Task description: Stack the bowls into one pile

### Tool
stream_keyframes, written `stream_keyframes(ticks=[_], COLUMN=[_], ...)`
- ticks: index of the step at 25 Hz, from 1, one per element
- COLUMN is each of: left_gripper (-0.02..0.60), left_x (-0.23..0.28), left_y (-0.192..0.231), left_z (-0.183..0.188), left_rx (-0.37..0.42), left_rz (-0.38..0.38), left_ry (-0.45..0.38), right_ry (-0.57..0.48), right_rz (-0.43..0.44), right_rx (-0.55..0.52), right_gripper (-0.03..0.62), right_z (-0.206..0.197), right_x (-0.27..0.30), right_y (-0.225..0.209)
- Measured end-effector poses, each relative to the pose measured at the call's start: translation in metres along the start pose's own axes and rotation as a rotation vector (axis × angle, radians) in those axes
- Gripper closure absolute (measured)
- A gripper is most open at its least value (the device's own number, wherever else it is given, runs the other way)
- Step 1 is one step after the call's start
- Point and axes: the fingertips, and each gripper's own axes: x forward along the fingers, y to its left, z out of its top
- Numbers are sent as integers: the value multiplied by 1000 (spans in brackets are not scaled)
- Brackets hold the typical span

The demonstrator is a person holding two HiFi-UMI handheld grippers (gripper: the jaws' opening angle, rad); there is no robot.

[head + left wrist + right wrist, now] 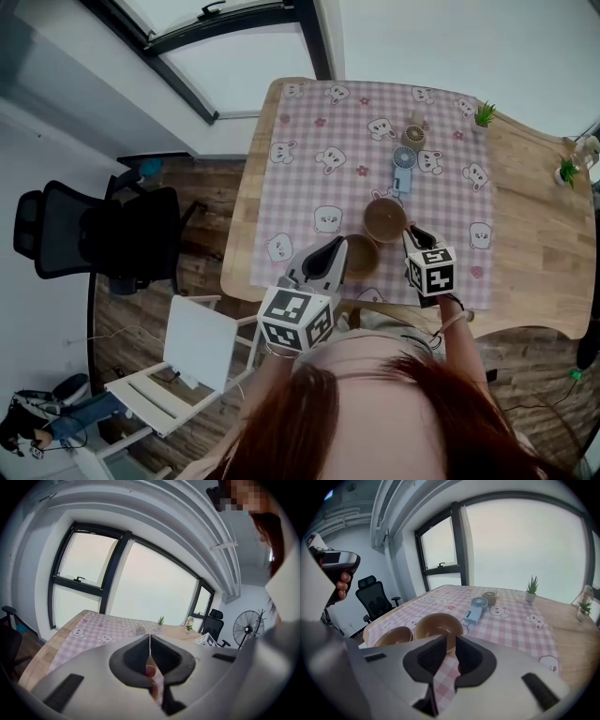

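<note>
1. Pink checked cloth [347, 122] printed with rabbits covers most of a wooden table [534, 234]. Bare wood shows along the table's left and right edges.
2. Two brown bowls sit close to the table's near edge, side by side and touching or nearly so. The larger bowl [385, 219] lies further in, and the smaller bowl [361, 255] is nearer the edge.
3. The right gripper [411, 232] reaches in from the near edge. In its own view the jaws stand a narrow slot apart, clamped on the near rim of the larger bowl [438, 623].
4. The jaw tips cover that part of the rim. Whether the bowl rests on the cloth or is lifted cannot be told.
5. The left gripper [333, 248] hangs over the near edge just left of the smaller bowl. Its own view looks over the table toward the window and shows neither bowl.
6. Its jaws [150, 639] meet at the tips with nothing held. A pinkish blur lower in the gap cannot be identified.
7. A pale blue hand fan [403, 167] lies mid-table, beyond the bowls. A small potted plant [485, 114] stands at the far right corner.
8. The person's hair fills the bottom of the head view and hides both forearms.
</note>
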Motion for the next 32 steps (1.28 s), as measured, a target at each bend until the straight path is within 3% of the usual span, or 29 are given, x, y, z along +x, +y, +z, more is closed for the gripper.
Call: stream_keyframes(ticks=[32], left_gripper=[571], left_x=[13], left_y=[6], left_z=[-18], left_rx=[-42], left_rz=[67], left_ry=[58], right_ry=[63], right_rz=[44], right_rx=[147], right_gripper=[517], right_z=[-12], right_x=[49], right_y=[-17])
